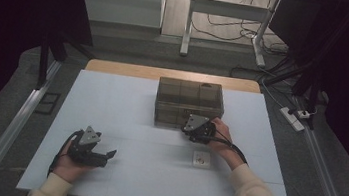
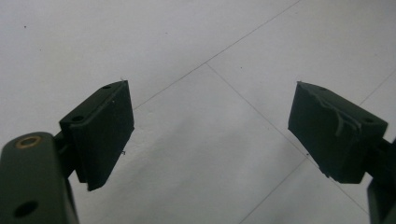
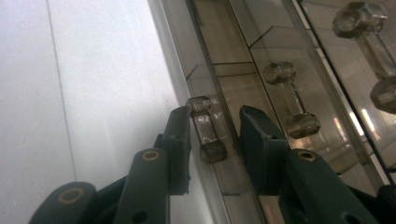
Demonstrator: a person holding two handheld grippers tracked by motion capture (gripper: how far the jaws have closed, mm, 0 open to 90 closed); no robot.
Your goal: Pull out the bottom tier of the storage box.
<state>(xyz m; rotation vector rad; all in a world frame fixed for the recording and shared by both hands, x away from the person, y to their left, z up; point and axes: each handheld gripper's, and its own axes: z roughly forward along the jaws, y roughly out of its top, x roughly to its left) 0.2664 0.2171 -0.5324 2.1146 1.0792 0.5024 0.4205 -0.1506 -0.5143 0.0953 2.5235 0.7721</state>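
A smoky see-through drawer box point(image 1: 189, 102) stands at the back middle of the white table point(image 1: 126, 107). My right gripper point(image 1: 193, 128) is at the box's front face. In the right gripper view its jaws point(image 3: 215, 126) stand on either side of a clear bar handle point(image 3: 206, 130) on a drawer front. The left pad is against the handle and a small gap shows at the right pad. My left gripper point(image 1: 106, 146) rests low at the front left of the table, and its jaws point(image 2: 210, 126) stand wide apart over bare table.
Two more clear handles point(image 3: 292, 100) point(image 3: 369, 42) sit on the drawers beyond. A small white square piece point(image 1: 201, 158) lies on the table just in front of the right hand. Past the table are a desk frame point(image 1: 187, 24) and a power strip point(image 1: 293, 117) on the floor.
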